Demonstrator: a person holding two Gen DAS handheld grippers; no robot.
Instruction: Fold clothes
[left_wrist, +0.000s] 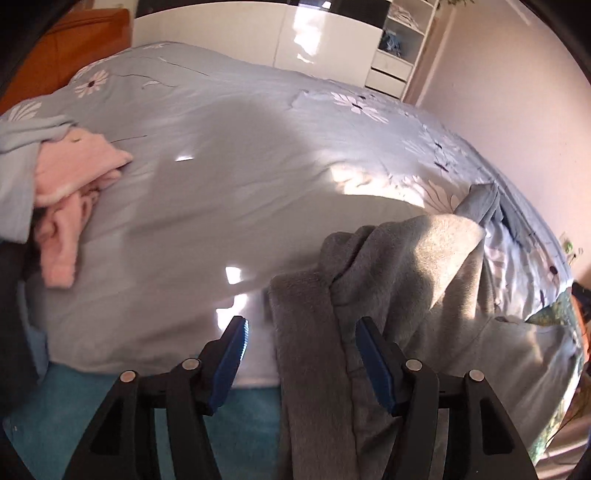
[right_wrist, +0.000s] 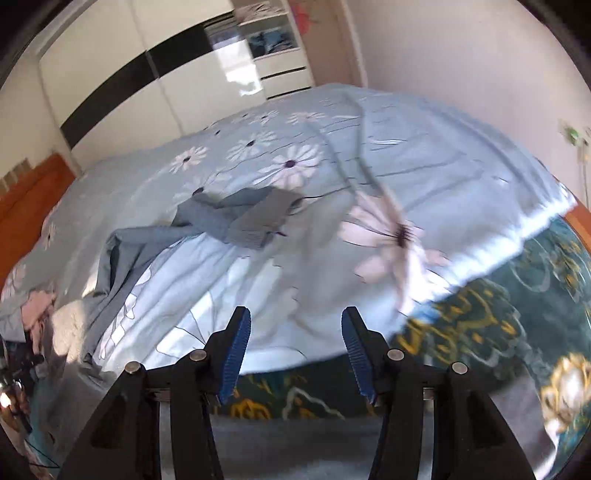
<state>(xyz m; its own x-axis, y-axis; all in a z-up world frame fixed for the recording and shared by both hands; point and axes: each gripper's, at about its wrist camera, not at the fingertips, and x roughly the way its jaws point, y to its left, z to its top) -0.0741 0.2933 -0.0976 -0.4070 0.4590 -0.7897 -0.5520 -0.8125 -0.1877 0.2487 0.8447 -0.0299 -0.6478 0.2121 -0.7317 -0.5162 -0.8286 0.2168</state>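
Where it drapes, grey garment (left_wrist: 388, 295) rumpled, fuzzy

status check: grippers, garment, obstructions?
Left hand-held gripper open, grey fleece garment between its jaws, unclamped. Right hand-held gripper open, empty, over duvet. Pink clothes piled aside.

Grey garment (left_wrist: 369, 295) cut off below; bedspread flower (right_wrist: 391, 236) blurred.

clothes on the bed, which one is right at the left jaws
The grey fleece garment, lying between the open jaws; the pink garment and light blue one lie far off.
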